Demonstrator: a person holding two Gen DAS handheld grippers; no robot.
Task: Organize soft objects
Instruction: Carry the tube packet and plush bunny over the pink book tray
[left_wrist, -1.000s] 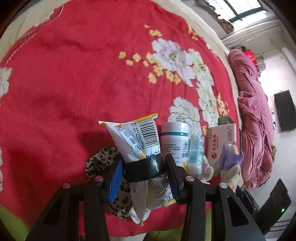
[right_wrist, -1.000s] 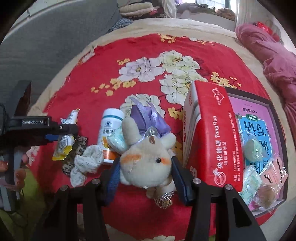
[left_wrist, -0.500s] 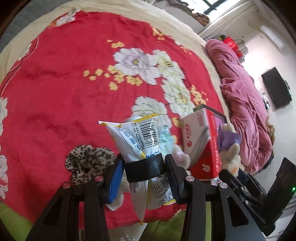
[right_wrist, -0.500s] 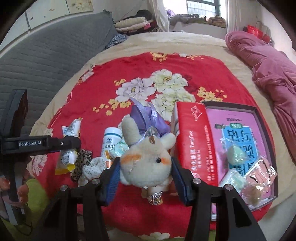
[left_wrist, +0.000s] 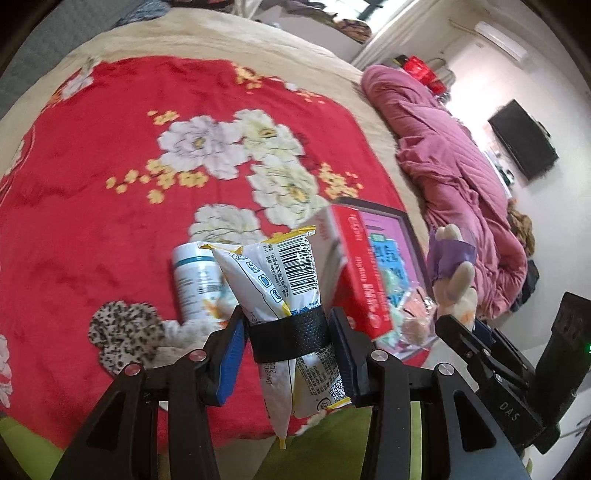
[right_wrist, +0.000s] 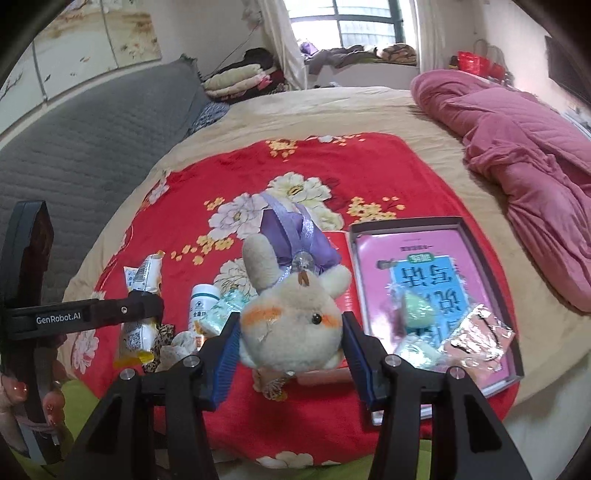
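In the left wrist view, the left tongs are closed on a white snack packet with a barcode and yellow edges. A black band goes around the packet between the two blue pads. The packet is held in the air, above the near edge of the red floral blanket. Behind the packet a white bottle lies on the blanket, and left of the bottle there is a leopard-print soft thing. Right of the packet stands a red carton, and beyond the carton a dark tray with a pink sheet inside.

I judge that this is the carrying step: both items are lifted and not yet put down. The next move probably calls for bringing them over the tray and opening the tongs there.

In the right wrist view, the right tongs grip a cream plush rabbit with a purple bow, also off the blanket, just left of the tray. In the tray lie small wrapped packets and a pale green piece.

The rabbit hides most of the red carton here. The small packets are blurred, so I cannot tell their content. The lower part of the rabbit is hidden behind its head.
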